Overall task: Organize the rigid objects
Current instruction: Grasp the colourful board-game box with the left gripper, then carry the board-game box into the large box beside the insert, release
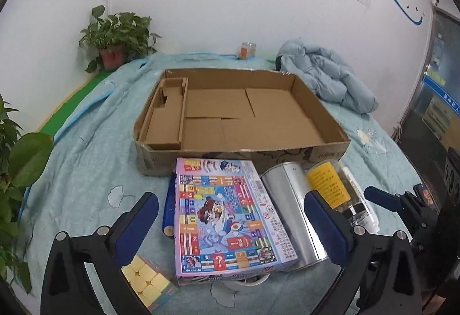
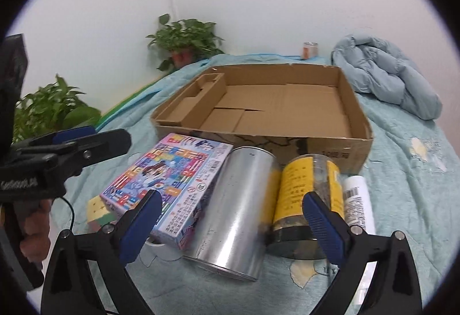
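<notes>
A shallow cardboard tray (image 1: 333, 152) (image 2: 356, 125) lies open on the bed, holding only a small cardboard insert at its left. In front of it lie a colourful game box (image 1: 230, 217) (image 2: 169, 180), a silver can (image 1: 290, 200) (image 2: 238, 211) on its side, a yellow-labelled clear jar (image 1: 330, 185) (image 2: 304, 188), a white bottle (image 2: 358, 200), a blue tube (image 1: 169, 208) and a pastel cube (image 1: 146, 283) (image 2: 96, 207). My left gripper (image 1: 230, 226) is open above the game box. My right gripper (image 2: 230, 220) is open above the silver can.
A light blue quilted blanket (image 1: 86, 171) covers the bed. A bundled blue duvet (image 1: 330, 76) lies at the back right. Potted plants (image 1: 115, 36) stand at the back left and left edge. A small jar (image 1: 247, 50) stands by the wall.
</notes>
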Motion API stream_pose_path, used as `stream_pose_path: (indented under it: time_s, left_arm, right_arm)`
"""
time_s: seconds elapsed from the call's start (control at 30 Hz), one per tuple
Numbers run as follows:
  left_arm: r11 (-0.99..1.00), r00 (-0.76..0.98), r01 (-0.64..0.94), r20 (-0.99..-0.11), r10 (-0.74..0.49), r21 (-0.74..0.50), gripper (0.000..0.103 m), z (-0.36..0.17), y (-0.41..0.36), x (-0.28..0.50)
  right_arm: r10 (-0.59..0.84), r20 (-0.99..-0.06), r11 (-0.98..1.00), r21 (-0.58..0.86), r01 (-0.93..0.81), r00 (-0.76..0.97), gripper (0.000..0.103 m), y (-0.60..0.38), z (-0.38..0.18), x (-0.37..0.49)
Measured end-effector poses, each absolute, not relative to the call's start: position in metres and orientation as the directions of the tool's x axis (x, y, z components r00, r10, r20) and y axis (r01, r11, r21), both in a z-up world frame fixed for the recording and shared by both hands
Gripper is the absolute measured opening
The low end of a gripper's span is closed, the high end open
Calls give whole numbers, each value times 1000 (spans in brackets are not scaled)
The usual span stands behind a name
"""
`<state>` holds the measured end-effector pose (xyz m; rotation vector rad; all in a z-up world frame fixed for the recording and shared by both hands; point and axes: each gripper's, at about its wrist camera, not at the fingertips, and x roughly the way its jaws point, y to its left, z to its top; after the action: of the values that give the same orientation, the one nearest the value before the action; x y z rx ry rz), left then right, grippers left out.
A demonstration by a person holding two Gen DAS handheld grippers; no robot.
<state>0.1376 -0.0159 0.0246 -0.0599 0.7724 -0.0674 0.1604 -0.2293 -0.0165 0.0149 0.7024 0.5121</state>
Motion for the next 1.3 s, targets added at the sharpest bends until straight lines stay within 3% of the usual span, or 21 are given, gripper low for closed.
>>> stream_pose_path:
  time_s: [0.2,0.53,0.8,0.97,1.3]
  left_arm:
    - [991,658,57,-742,-127,-119,102,12,-6,144]
    - [976,552,86,-806,-213,-200,102,-18,21,171]
    - [947,461,101,-830,-316,-304,89,-49,40,205]
    - [951,446,80,-842,-302,-299,74,-66,47,208]
    - [940,460,62,-826,-325,-335,69,-69,66,205]
  right_arm:
    - [610,-571,771,268,-578,549,102,-226,-27,153]
    - [675,-597,674,261,-691,433,102,-164,-45,145]
    - [616,-652,716,231,-658,442,102,-138,-57,162]
    - [595,-669,728,215,-651,445,102,-134,-59,166]
    - [593,-682,729,228,-645,428,102,-134,-61,171]
